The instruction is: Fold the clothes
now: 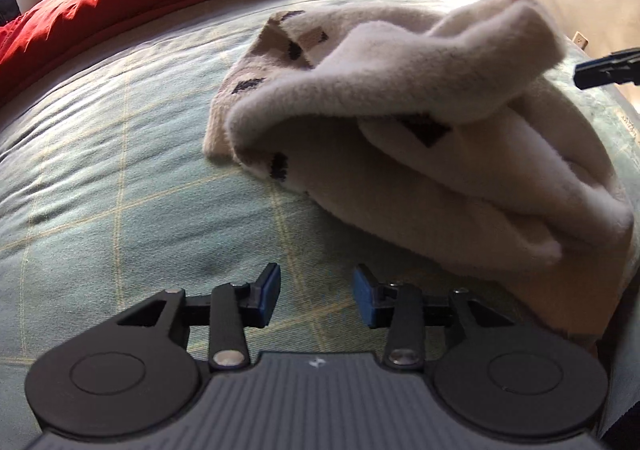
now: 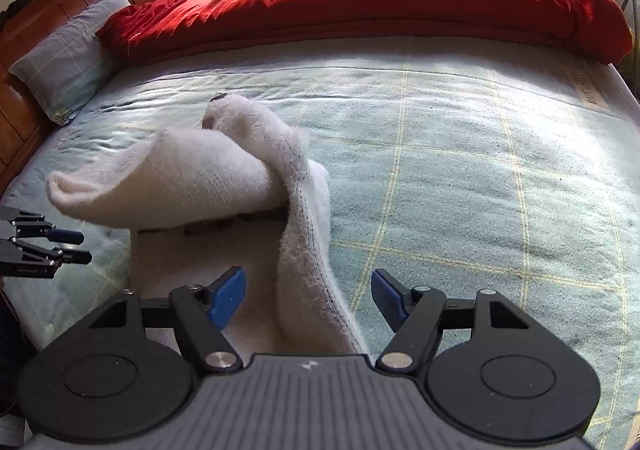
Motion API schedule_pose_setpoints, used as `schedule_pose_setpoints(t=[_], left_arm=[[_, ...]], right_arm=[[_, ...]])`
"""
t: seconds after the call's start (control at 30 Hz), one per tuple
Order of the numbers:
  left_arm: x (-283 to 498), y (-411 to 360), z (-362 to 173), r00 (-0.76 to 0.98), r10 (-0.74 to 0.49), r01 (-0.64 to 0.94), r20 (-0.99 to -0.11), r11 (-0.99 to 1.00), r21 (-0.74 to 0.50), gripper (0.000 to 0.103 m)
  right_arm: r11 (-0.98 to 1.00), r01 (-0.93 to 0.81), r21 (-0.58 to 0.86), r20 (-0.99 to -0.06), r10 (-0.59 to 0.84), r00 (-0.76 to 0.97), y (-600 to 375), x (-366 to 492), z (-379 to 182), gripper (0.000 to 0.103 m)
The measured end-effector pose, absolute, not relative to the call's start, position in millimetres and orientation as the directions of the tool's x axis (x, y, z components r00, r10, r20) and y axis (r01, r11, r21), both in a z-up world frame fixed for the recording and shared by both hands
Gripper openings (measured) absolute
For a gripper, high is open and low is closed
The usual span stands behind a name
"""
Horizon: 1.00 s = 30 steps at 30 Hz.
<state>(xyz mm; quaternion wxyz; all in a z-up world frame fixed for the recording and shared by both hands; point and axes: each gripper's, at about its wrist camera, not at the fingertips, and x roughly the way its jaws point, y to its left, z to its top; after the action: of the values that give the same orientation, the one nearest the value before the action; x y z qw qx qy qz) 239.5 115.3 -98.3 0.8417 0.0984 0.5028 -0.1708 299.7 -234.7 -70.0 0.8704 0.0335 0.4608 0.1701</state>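
While the cream sweater (image 1: pixel 420 138) lay bunched on the pale green checked bedsheet (image 1: pixel 120 178), we held both grippers close to it with nothing in either. It was a fuzzy knit with dark and tan diamond marks, loosely folded over on itself, one thick fold arching above the lower layers.

Seen from our left wrist, the sweater sat ahead and to the right of our left gripper (image 1: pixel 316 296), whose blue-padded jaws stood well apart over bare sheet, just short of the nearest hem. Our right gripper (image 1: pixel 608 68) showed at the far right edge of that view, beside the raised fold; we could not tell from there whether it touched the cloth.

From our right wrist, the sweater (image 2: pixel 224 186) ran straight toward the camera, a ridge of its fabric passing between the wide-open jaws of our right gripper (image 2: pixel 308 300) without being pinched. Our left gripper (image 2: pixel 70 246) appeared at the left edge, just below the rolled fold.

Beyond the sweater, a red duvet (image 2: pixel 360 2) lay heaped across the far side of the bed, with a grey pillow (image 2: pixel 60 62) against the wooden headboard (image 2: pixel 24 30).
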Motion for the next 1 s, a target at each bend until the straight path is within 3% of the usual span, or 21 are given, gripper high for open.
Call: schedule_pose_setpoints(t=[0.33,0.4,0.43,0.47,0.57,0.63,1.0], left_arm=[[195.9,63.5,-97.4,0.446,-0.333,0.485,-0.831,0.87,-0.088,0.057],[189.2,57.2,-99.2,0.434,-0.356,0.501,-0.828,0.859,-0.106,0.058],[187.1,55.7,-100.5,0.424,-0.368,0.51,-0.828,0.852,-0.118,0.059],[185.3,54.5,-101.7,0.415,-0.376,0.517,-0.828,0.847,-0.125,0.06],[183.3,54.3,-104.4,0.406,-0.36,0.518,-0.84,0.848,-0.113,0.06],[183.8,55.3,-105.0,0.408,-0.344,0.517,-0.845,0.851,-0.097,0.06],[171.4,53.5,-84.8,0.449,-0.33,0.52,-0.831,0.852,-0.057,0.065]], right_arm=[[0.954,-0.293,0.06,-0.811,0.218,0.543,-178.7,390.0,-105.3,0.069],[0.948,-0.304,0.093,-0.829,0.242,0.504,-175.7,404.1,-114.8,0.069],[0.944,-0.308,0.117,-0.838,0.261,0.48,-175.0,410.8,-119.6,0.065],[0.94,-0.311,0.142,-0.846,0.279,0.455,-174.3,417.6,-124.3,0.052],[0.934,-0.312,0.176,-0.846,0.306,0.437,-175.6,417.2,-123.5,0.028],[0.935,-0.309,0.173,-0.837,0.305,0.455,-180.0,411.4,-116.8,0.021],[0.972,-0.215,0.091,-0.777,0.204,0.595,-241.1,364.5,-66.0,0.018]])
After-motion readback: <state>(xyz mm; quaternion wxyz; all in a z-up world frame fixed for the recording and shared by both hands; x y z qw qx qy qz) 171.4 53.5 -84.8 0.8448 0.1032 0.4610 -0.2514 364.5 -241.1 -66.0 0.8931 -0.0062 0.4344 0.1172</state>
